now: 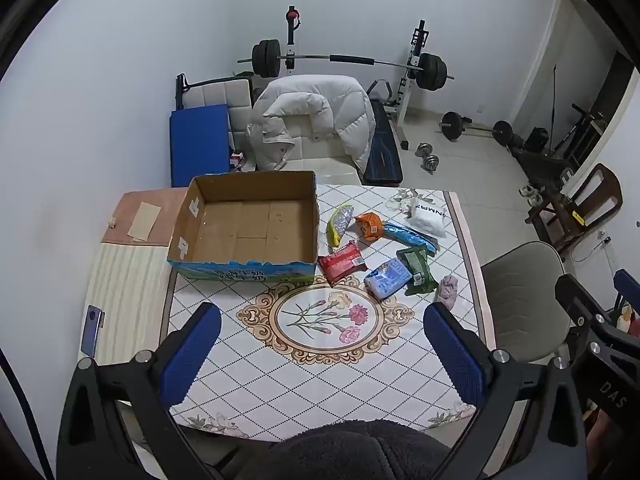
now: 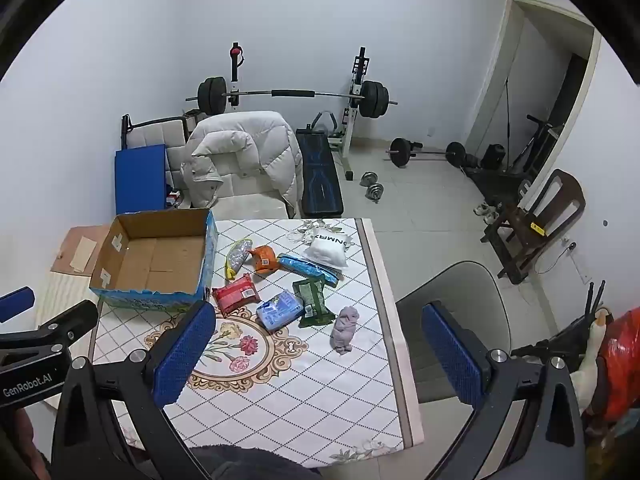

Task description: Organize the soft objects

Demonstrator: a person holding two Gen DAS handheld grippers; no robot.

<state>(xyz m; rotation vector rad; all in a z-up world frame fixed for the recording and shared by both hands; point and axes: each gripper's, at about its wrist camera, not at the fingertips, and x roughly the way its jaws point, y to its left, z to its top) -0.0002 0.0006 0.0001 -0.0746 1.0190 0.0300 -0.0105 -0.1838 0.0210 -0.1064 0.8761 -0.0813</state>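
An open, empty cardboard box stands at the far left of the table. To its right lie several soft packs: a red pack, a light blue pack, a green pack, an orange pack, a yellow-silver pack, a long blue pack, a white pouch and a crumpled pink cloth. My left gripper and right gripper are both open and empty, held above the table's near side.
The flowered tablecloth covers the table. A grey chair stands at the table's right side. A chair with a white jacket is behind the table. Weights and a bench fill the room beyond. A phone lies at the left edge.
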